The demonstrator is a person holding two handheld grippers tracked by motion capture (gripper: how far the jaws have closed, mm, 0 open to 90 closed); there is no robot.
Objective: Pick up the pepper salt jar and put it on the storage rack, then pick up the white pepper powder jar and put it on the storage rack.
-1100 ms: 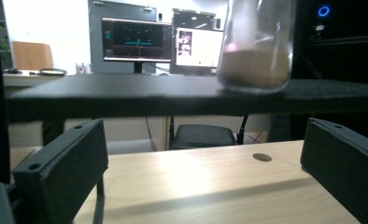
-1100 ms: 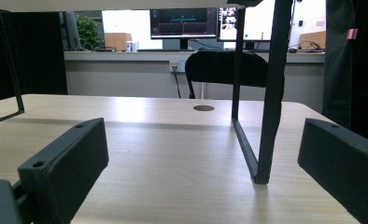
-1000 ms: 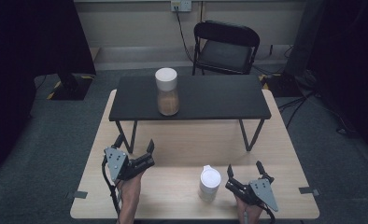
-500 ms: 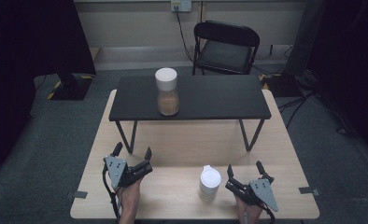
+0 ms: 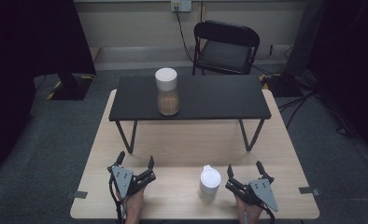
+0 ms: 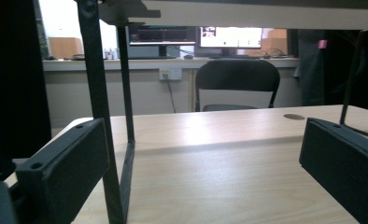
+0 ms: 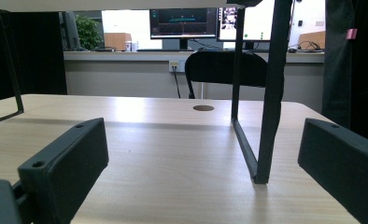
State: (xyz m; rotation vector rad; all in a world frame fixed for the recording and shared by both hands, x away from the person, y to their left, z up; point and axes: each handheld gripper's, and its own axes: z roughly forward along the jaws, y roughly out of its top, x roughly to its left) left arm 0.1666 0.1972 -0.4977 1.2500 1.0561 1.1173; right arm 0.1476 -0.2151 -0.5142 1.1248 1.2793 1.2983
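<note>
Both grippers rest empty, jaws spread: left gripper (image 5: 135, 164), right gripper (image 5: 244, 170). White-lidded jar (image 5: 209, 183) stands just beside the right; approach it level, centring the body.

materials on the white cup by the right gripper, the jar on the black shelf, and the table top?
White cup: probably matte plastic, plain white, no glare. Jar: clear wall, glass or plastic, since brown contents show through; white cap looks plastic. Table top: pale wood or wood-look laminate, with grain lines and a soft sheen. Black shelf: matte dark board on thin legs that look like painted metal.
</note>
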